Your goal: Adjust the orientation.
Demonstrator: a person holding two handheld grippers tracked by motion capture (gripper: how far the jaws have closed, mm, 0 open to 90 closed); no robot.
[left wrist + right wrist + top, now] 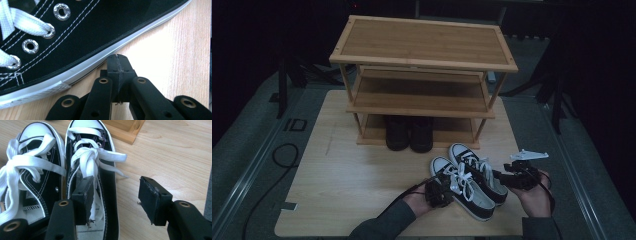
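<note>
Near edge of table [342, 170]: a pair of black sneakers is lying side by side, toes pointing toward the rack [422, 55]; the pair is sitting just in front of the rack's bottom shelf, probably so it can be slid or lifted in beside the boots [409, 132]
Left sneaker [462, 192]: it is resting flat on the table, laces tied; its white sole edge is passing just beside the left gripper's closed tips, as the left gripper view shows [75, 37]
Right sneaker [479, 172]: it is lying touching its mate; the right gripper view is looking down into its opening [100, 170]
Left gripper [439, 192]: its jaws are clenched together on nothing; it is sitting low at the outer side of the left sneaker, seemingly to brace or nudge the shoe rather than grasp it
Right gripper [507, 177]: its jaws are standing apart; one pad [85, 192] is hanging inside the right sneaker's collar and the other is hanging outside over bare wood, so the shoe's side wall is lying between them, not yet pinched
Boots: they are standing upright on the bottom shelf, left of centre, leaving room to their right
Judgement: the straddling jaws are suggesting a grip on the collar is coming next; the wall is soft, so a shallow bite may be slipping off
</note>
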